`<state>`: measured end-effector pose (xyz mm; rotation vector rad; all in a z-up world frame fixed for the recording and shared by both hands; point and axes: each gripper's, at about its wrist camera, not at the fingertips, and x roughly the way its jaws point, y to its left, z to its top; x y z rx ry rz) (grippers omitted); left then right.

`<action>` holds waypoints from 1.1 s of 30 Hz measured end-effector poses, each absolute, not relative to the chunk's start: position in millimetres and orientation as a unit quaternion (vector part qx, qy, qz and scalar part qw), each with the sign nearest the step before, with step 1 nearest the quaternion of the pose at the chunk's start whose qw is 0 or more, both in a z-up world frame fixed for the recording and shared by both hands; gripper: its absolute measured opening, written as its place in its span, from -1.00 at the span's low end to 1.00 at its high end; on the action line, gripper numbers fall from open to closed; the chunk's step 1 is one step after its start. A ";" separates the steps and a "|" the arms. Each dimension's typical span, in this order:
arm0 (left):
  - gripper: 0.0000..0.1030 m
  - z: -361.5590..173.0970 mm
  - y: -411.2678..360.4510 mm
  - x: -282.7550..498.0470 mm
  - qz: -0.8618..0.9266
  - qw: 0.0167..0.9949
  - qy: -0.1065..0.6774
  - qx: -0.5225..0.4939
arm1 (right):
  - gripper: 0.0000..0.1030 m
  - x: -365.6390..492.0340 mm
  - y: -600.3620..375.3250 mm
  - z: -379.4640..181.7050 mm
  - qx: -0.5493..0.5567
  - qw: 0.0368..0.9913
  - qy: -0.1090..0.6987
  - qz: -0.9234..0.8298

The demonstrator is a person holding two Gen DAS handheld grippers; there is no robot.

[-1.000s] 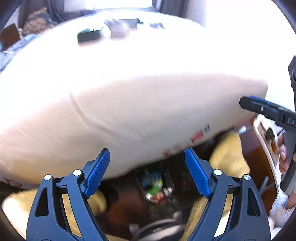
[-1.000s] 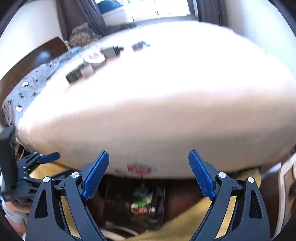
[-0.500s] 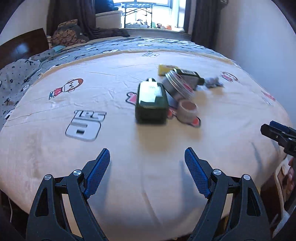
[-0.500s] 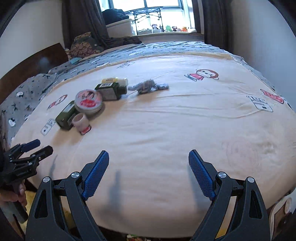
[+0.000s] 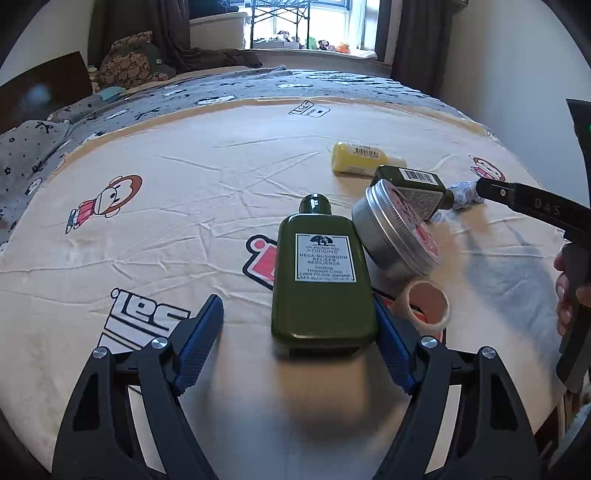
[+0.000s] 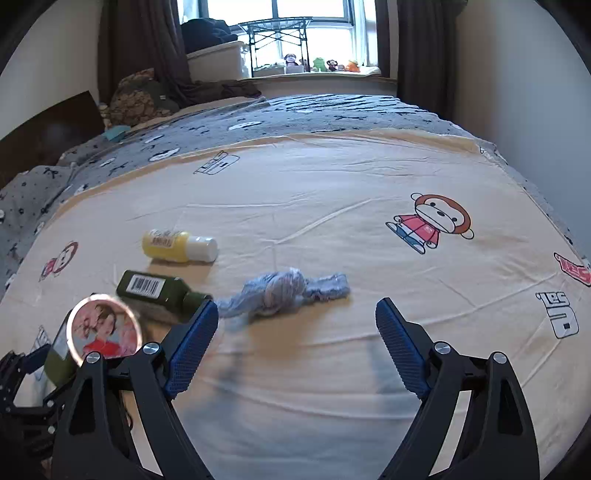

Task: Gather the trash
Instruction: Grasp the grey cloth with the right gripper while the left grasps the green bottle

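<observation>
The left gripper [image 5: 297,343] hangs low over the bed [image 5: 177,206], its jaws wide, with the foot of a flat green lotion bottle [image 5: 320,280] lying label-up between the blue pads; the right pad looks to be touching or just beside the bottle's lower corner, the left pad well apart from it. Just right of the bottle lies a small roll of tape [image 5: 426,304], and beyond that a round tin [image 5: 395,236] tilted up on its edge, leaning against a second dark green bottle [image 5: 413,184]. Farther back rests a yellow bottle [image 5: 358,158] on its side. The right gripper [image 6: 297,345] also has its jaws wide and holds nothing; a knotted blue rag [image 6: 284,290] lies just ahead of its fingertips, beside the dark bottle's cap. A grey patterned blanket [image 6: 295,110] covers the far half of the bed, below the window [image 6: 314,29].
</observation>
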<state>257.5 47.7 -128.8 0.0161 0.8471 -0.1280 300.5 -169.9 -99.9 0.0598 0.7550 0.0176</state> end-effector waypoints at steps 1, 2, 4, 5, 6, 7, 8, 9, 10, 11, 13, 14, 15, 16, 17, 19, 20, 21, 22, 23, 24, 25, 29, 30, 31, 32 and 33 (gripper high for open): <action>0.45 -129.6 47.4 260.3 -0.063 0.909 0.412 0.005 | 0.59 307.9 -170.4 -101.3 0.034 0.928 0.372 0.006; 0.45 -130.5 48.1 264.4 -0.064 0.909 0.413 0.003 | 0.58 317.0 -171.4 -103.7 0.042 0.925 0.378 0.004; 0.45 -131.7 47.0 271.7 -0.062 0.908 0.414 0.002 | 0.49 328.6 -171.5 -109.0 0.046 0.920 0.389 0.001; 0.45 -132.3 46.5 275.0 -0.062 0.908 0.414 0.002 | 0.38 334.0 -170.3 -112.2 0.045 0.917 0.396 0.001; 0.43 -132.6 45.8 278.2 -0.061 0.908 0.415 0.004 | 0.33 337.4 -169.2 -115.5 0.044 0.914 0.404 0.004; 0.35 -132.6 45.3 280.8 -0.060 0.907 0.416 0.005 | 0.28 340.2 -167.6 -118.5 0.043 0.911 0.410 0.009; 0.31 -132.5 45.0 283.0 -0.060 0.907 0.417 0.005 | 0.22 341.7 -165.5 -120.6 0.040 0.910 0.412 0.011; 0.18 -132.2 45.0 284.7 -0.062 0.907 0.418 0.004 | 0.16 341.7 -163.8 -121.3 0.035 0.911 0.412 0.013; 0.02 -131.5 44.9 286.2 -0.062 0.906 0.418 0.004 | -0.07 340.9 -162.6 -121.7 0.033 0.911 0.411 0.018; -0.06 -131.2 45.0 287.4 -0.062 0.906 0.419 0.003 | -0.22 339.4 -160.2 -121.6 0.030 0.910 0.412 0.026; -0.06 -130.4 45.9 288.3 -0.059 0.905 0.421 -0.001 | -0.40 337.0 -153.9 -121.7 0.015 0.910 0.414 0.028; -0.06 -130.1 45.9 287.9 -0.059 0.905 0.421 -0.001 | -0.45 335.4 -151.4 -121.0 0.008 0.910 0.415 0.029; -0.06 -129.8 45.8 285.9 -0.058 0.905 0.420 0.000 | -0.47 334.2 -150.1 -119.8 0.004 0.910 0.414 0.030; -0.06 -129.5 46.1 284.5 -0.057 0.906 0.420 0.001 | -0.49 332.3 -149.4 -118.5 0.002 0.910 0.413 0.031; -0.06 -128.9 46.4 282.2 -0.057 0.906 0.420 0.002 | -0.50 328.5 -149.6 -116.5 0.001 0.911 0.412 0.035; -0.06 -127.4 46.5 275.1 -0.057 0.907 0.417 0.010 | -0.50 322.0 -150.6 -113.1 -0.001 0.912 0.409 0.037; -0.06 -126.2 46.4 271.4 -0.058 0.908 0.415 0.014 | -0.51 316.4 -152.4 -109.9 -0.002 0.914 0.405 0.037; -0.07 -124.4 46.5 265.7 -0.057 0.910 0.411 0.020 | -0.51 312.0 -154.3 -107.9 -0.003 0.915 0.402 0.037; -0.07 -122.6 47.1 262.2 -0.057 0.912 0.407 0.023 | -0.51 307.3 -156.3 -105.2 -0.004 0.917 0.398 0.037; -0.07 -120.8 47.6 258.3 -0.056 0.913 0.403 0.025 | -0.51 300.3 -159.1 -101.2 -0.002 0.919 0.393 0.037; -0.07 -118.0 49.3 252.1 -0.056 0.915 0.398 0.023 | -0.51 296.4 -161.4 -98.0 -0.001 0.920 0.389 0.039; -0.07 -115.5 50.6 248.3 -0.056 0.916 0.396 0.020 | -0.51 290.7 -163.3 -94.4 0.000 0.922 0.385 0.041; -0.07 -100.9 54.8 223.2 -0.056 0.925 0.375 0.016 | -0.51 255.8 -169.5 -75.6 -0.001 0.932 0.358 0.056; -0.07 -95.9 54.4 213.2 -0.059 0.928 0.368 0.017 | -0.51 247.4 -170.1 -71.8 -0.001 0.934 0.352 0.062; -0.07 -92.2 53.1 206.5 -0.061 0.930 0.363 0.018 | -0.51 238.0 -169.9 -67.8 -0.003 0.936 0.344 0.068; -0.07 -87.9 51.5 196.3 -0.066 0.932 0.356 0.019 | -0.51 226.9 -170.0 -63.5 -0.004 0.939 0.336 0.074; -0.07 -84.4 49.9 187.7 -0.071 0.934 0.350 0.021 | -0.51 215.0 -169.9 -59.4 -0.006 0.941 0.328 0.080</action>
